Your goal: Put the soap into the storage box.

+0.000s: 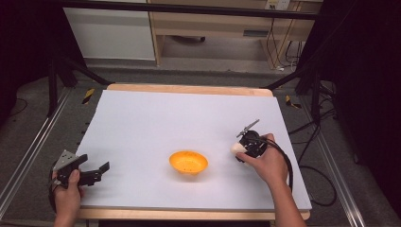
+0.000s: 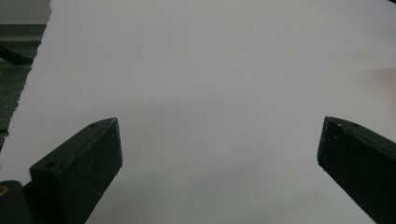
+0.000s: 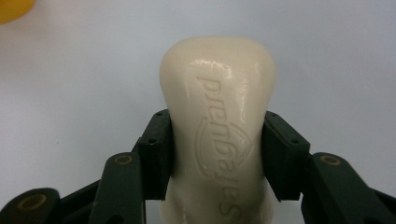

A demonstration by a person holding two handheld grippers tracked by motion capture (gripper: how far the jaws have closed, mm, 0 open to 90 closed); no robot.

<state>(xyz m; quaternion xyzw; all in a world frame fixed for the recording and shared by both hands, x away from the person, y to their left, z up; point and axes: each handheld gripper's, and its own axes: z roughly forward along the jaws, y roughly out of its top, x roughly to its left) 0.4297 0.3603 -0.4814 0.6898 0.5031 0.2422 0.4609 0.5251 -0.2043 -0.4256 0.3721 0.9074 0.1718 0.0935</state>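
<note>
A cream bar of soap (image 3: 219,121) with raised lettering is clamped between the two black jaws of my right gripper (image 3: 217,149). In the high view that right gripper (image 1: 242,148) is held just above the white sheet at the right, the soap (image 1: 238,148) pointing left toward an orange perforated bowl (image 1: 188,162) at the front middle. My left gripper (image 1: 96,171) rests at the front left corner of the sheet with its jaws wide apart. In the left gripper view the left gripper (image 2: 219,144) has nothing but bare white sheet between the jaws.
The white sheet (image 1: 179,118) covers a wooden table (image 1: 189,88). Dark floor, metal rails and cables lie on both sides. A wooden desk and a white cabinet stand at the back. A corner of the orange bowl (image 3: 14,9) shows at the upper left of the right gripper view.
</note>
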